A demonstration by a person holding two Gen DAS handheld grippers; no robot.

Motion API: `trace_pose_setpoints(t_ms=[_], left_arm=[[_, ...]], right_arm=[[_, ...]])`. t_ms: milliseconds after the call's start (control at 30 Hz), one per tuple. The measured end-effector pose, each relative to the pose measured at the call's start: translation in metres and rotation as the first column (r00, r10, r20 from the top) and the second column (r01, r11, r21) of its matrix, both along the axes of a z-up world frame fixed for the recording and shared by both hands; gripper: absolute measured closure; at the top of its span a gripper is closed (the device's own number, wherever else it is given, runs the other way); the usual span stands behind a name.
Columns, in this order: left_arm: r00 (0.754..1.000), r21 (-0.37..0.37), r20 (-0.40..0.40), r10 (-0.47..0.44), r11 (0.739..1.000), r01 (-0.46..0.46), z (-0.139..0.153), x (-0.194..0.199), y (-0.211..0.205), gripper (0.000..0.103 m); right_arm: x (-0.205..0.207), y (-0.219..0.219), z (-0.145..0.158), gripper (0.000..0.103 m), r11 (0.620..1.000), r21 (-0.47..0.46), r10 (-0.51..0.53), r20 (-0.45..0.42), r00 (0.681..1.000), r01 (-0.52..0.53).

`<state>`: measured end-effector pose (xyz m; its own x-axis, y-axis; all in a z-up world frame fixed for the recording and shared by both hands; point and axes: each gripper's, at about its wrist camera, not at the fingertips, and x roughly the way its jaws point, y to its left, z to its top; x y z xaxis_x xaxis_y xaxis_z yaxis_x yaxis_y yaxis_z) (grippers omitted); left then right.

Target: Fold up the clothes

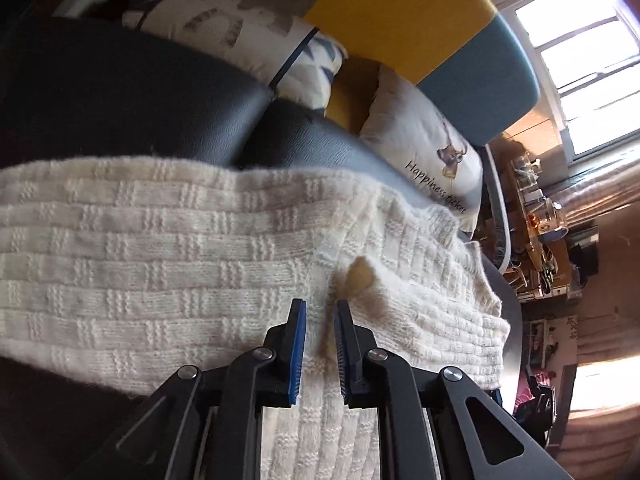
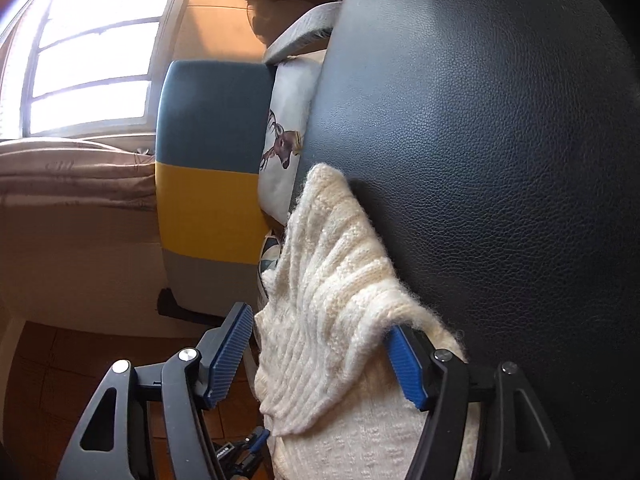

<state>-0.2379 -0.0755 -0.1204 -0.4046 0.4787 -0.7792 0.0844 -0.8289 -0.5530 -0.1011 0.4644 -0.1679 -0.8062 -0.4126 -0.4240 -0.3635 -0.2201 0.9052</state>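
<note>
A cream knit sweater [image 1: 160, 248] lies spread across a black leather seat [image 1: 132, 92]. My left gripper [image 1: 320, 305] sits low over its near edge, the blue pads [image 1: 298, 344] drawn close together with a ridge of the knit pinched between them. In the right wrist view a bunched part of the sweater [image 2: 320, 280] hangs over the edge of the black seat [image 2: 480, 160]. My right gripper [image 2: 316, 332] stands wide open around this bunch. The knit drapes over the right fingertip [image 2: 404, 364], while the left fingertip [image 2: 230, 352] is just clear of it.
Patterned cushions [image 1: 432, 148] lean against a yellow and teal sofa back [image 1: 420, 28] beyond the seat. A cluttered table [image 1: 536, 208] and a bright window [image 1: 580, 60] are at the right. A curtain [image 2: 76, 172] and brown floor [image 2: 60, 360] show left of the right gripper.
</note>
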Motion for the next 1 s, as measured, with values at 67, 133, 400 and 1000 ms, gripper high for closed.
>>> trace_pose_setpoints(t_ms=[67,133,400,1000], left_arm=[[0.997,0.003,-0.067,-0.039,0.999,0.040,0.015,0.006,0.013,0.088],[0.988,-0.003,-0.115,-0.105,0.994,0.105,0.024,0.007,0.036,0.084],[0.908,-0.018,-0.161,-0.385,0.922,0.388,0.021,0.015,0.172,0.084],[0.713,-0.052,-0.121,-0.691,0.721,0.691,-0.040,0.036,0.370,0.083]], right_arm=[[0.009,0.001,0.008,0.036,0.998,0.050,0.028,0.024,0.999,-0.029],[0.020,0.004,0.024,0.035,0.988,0.150,0.034,0.048,0.998,-0.040],[-0.034,-0.011,0.083,0.035,0.750,0.618,0.202,0.126,0.971,-0.236],[-0.128,-0.005,0.050,0.093,0.597,0.644,0.399,0.280,0.873,-0.479]])
